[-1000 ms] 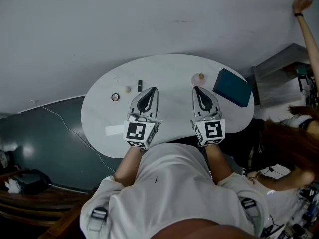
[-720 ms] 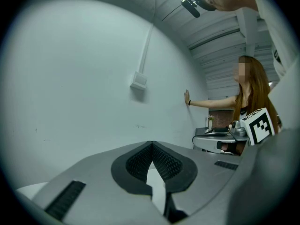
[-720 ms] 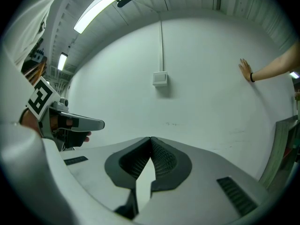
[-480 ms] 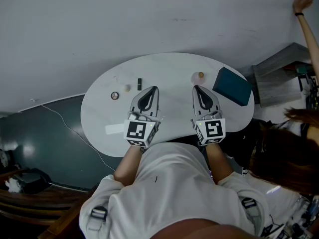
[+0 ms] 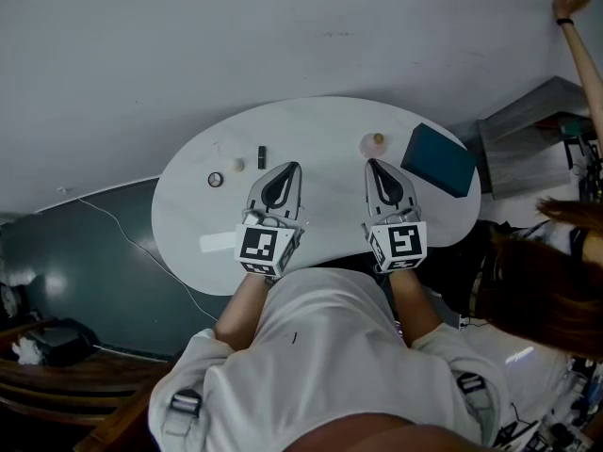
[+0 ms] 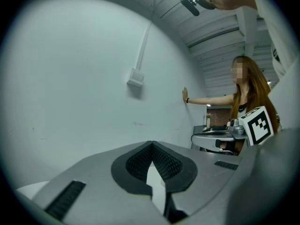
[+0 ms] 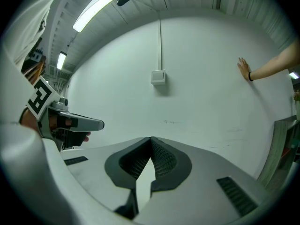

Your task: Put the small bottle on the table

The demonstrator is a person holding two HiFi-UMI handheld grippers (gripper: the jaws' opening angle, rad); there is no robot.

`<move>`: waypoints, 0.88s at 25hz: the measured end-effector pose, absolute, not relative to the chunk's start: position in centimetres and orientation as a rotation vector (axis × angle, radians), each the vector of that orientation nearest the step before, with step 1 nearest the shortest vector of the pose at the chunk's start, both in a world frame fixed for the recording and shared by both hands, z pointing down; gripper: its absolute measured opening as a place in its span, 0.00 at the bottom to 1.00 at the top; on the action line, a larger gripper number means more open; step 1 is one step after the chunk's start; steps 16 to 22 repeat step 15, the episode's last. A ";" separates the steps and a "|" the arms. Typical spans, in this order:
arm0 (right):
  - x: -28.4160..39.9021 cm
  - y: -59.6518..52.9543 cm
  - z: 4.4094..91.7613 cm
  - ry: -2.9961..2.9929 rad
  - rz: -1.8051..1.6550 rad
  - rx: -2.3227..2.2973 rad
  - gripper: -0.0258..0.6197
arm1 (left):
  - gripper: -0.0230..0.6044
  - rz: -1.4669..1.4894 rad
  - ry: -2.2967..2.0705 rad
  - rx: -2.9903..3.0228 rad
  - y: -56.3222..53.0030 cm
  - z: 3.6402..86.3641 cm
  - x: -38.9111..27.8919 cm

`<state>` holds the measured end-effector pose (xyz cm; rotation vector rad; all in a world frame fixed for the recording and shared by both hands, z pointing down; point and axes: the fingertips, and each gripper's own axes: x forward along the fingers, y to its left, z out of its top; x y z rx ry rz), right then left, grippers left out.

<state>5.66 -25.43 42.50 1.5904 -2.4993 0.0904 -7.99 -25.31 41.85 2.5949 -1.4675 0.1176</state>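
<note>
A small clear bottle with a tan top [image 5: 378,141] stands at the far side of the white oval table [image 5: 320,121], just beyond my right gripper [image 5: 371,163]. That gripper hovers over the table, shut with nothing in it; its pads meet at the tips [image 7: 150,138]. My left gripper [image 5: 291,166] is beside it, also shut and empty, with its tips touching [image 6: 151,143]. Both gripper views face a bare pale wall, and the bottle does not show in them.
A teal book [image 5: 439,163] lies at the table's right end. A dark stick [image 5: 262,156], a tan knob [image 5: 238,166], a round disc [image 5: 216,179] and a white slip [image 5: 219,244] lie at the left. A person [image 5: 551,271] stands at the right, hand on the wall.
Both grippers have kept still over the table. Only the person at the right edge has shifted a little.
</note>
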 end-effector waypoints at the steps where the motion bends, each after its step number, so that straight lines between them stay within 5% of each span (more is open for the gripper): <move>1: 5.8 -25.4 42.6 -2.497 0.092 1.592 0.04 | 0.06 0.119 -1.467 2.595 -25.3 41.9 -7.9; 22: 7.0 -25.6 43.2 -2.472 0.109 1.608 0.04 | 0.06 0.137 -1.473 2.577 -25.7 42.7 -7.6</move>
